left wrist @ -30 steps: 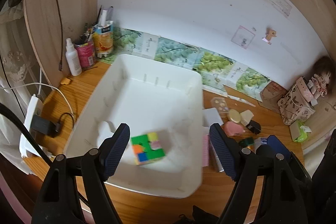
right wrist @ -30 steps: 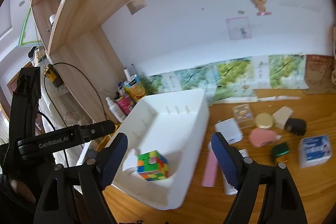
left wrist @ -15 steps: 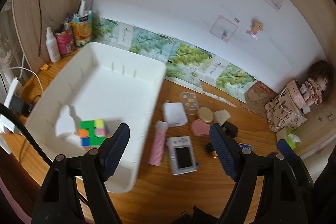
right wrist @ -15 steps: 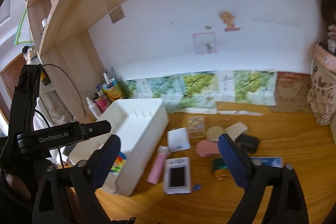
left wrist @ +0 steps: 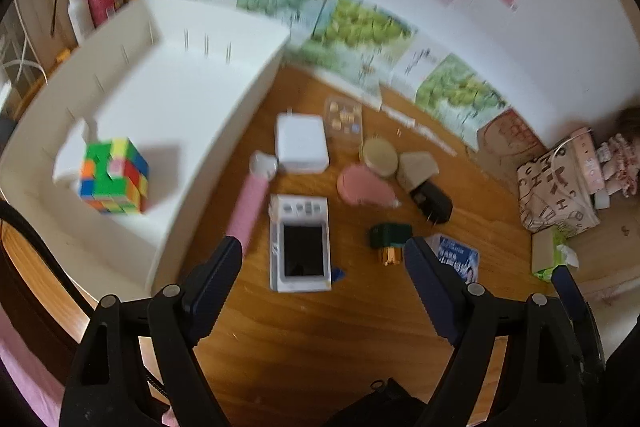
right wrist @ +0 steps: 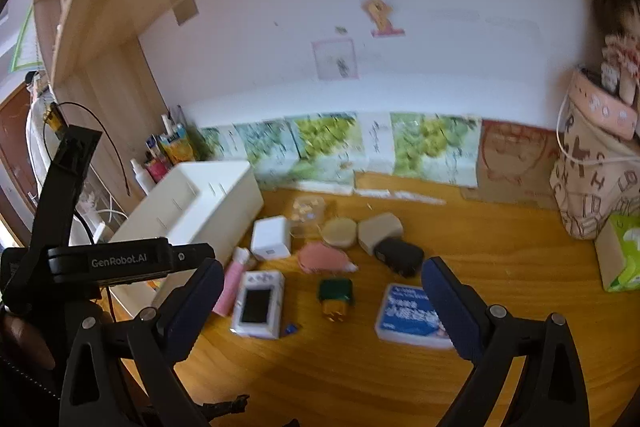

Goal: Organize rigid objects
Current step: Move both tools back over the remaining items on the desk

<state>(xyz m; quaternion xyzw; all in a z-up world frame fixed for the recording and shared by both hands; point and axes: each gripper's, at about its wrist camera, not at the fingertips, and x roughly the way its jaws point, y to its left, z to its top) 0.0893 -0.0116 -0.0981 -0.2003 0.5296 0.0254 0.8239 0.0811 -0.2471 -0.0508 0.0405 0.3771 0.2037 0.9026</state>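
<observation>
Both wrist views have swung away from the white bin toward the loose items on the desk, so that the bin [left wrist: 168, 131] now fills only the left of the left wrist frame, where a second ago it sat dead centre.

Left gripper [left wrist: 322, 269] hangs above the desk with its jaws spread wide and nothing between them; the white handheld device [left wrist: 301, 243] lies flat just beyond, roughly centred in the gap. Right gripper [right wrist: 320, 291] is likewise wide open and empty, hovering over the same cluster.

So far one thing appears sorted: the Rubik's cube [left wrist: 114, 177] sits inside the bin, at the lower left of the left wrist frame, near the bin's front corner. Everything else still lies on the wooden desk [left wrist: 320, 327]:
- a pink tube [left wrist: 250, 203] touching or just beside the bin's outer wall
- a white charger block [left wrist: 301, 143] above the device
- a small clear case [left wrist: 344, 119]
- a round beige tin [left wrist: 379, 155] and a beige wedge-shaped piece [left wrist: 416, 167]
- a pink oval item [left wrist: 362, 187]
- a black plug adapter [left wrist: 432, 201]
- a dark green connector with a yellow end [left wrist: 390, 241]
- a blue-and-white packet [right wrist: 412, 315], at lower centre-right of the right wrist frame

By my judgement the task is barely begun, with about nine pieces left.
</observation>
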